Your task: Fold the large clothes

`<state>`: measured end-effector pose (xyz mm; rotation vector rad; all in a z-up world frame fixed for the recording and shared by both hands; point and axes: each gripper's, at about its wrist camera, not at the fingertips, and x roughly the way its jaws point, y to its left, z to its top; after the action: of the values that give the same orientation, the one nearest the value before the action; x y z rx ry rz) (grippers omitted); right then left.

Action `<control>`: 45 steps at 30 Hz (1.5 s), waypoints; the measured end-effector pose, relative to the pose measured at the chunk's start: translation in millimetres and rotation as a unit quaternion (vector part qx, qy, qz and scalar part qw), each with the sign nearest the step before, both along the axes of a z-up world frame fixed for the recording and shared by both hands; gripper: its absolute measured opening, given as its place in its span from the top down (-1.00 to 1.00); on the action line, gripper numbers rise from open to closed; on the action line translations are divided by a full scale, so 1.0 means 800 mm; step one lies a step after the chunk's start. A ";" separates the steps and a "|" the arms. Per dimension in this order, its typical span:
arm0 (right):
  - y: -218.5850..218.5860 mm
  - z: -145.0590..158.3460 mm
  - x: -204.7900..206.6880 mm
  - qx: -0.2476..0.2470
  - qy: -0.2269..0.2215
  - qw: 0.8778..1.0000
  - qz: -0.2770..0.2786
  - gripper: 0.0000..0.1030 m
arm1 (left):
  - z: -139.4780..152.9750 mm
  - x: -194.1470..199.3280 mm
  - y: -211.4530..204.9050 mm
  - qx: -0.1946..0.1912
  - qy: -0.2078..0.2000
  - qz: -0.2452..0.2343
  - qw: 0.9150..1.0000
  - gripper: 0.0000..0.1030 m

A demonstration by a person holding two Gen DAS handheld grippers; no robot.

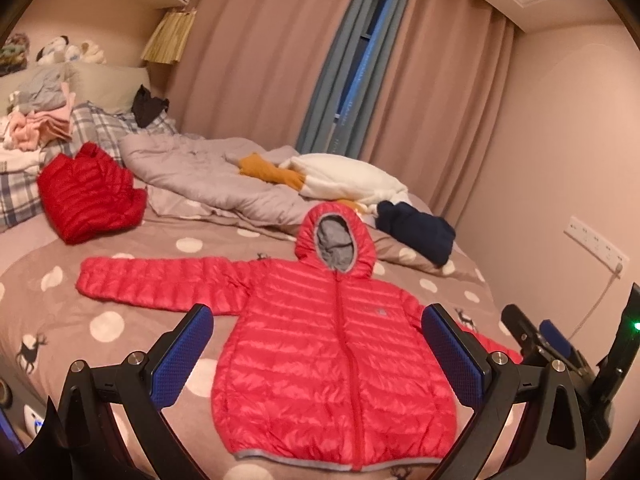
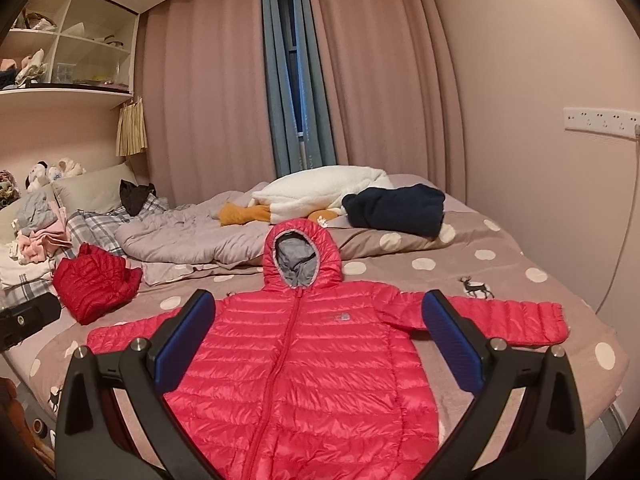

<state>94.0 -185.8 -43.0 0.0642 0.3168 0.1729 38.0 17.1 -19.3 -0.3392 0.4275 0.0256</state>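
A pink-red hooded puffer jacket (image 1: 336, 364) lies flat and face up on the bed, zipped, hood pointing away, both sleeves spread sideways. It also shows in the right wrist view (image 2: 296, 364). My left gripper (image 1: 318, 356) is open and empty, hovering above the jacket's body. My right gripper (image 2: 318, 344) is open and empty, above the jacket's chest. The right gripper's body (image 1: 560, 344) shows at the right edge of the left wrist view, beside the jacket's right sleeve.
The bed has a brown dotted sheet (image 2: 500, 272). A folded red jacket (image 1: 90, 196) lies at the left, a grey duvet (image 1: 208, 172), a white plush (image 1: 344, 176) and a navy garment (image 1: 416, 232) behind the hood. A clothes pile (image 1: 36, 128) is far left. A wall (image 2: 560, 200) runs along the right.
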 end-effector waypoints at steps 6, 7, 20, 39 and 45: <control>0.008 -0.001 0.009 -0.003 0.013 1.000 0.010 -1.00 | 0.001 0.000 0.004 0.001 -0.002 0.011 1.000 -1.00; 0.009 -0.001 0.010 -0.005 0.015 1.000 0.010 -1.00 | 0.001 0.000 0.005 -0.001 -0.003 0.008 1.000 -1.00; 0.004 0.003 0.014 -0.008 0.017 1.000 0.001 -1.00 | 0.003 -0.005 0.002 0.011 -0.009 0.006 1.000 -1.00; 0.005 0.001 0.014 -0.016 0.021 1.000 0.003 -1.00 | 0.003 -0.013 0.007 0.007 -0.019 0.011 1.000 -1.00; 0.005 0.001 0.015 -0.015 0.022 1.000 0.007 -1.00 | 0.004 -0.017 0.011 -0.001 -0.023 0.009 1.000 -1.00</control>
<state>106.3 -181.7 -42.6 0.0360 0.3646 0.1802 24.1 25.7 -16.2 -0.3459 0.3796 0.0348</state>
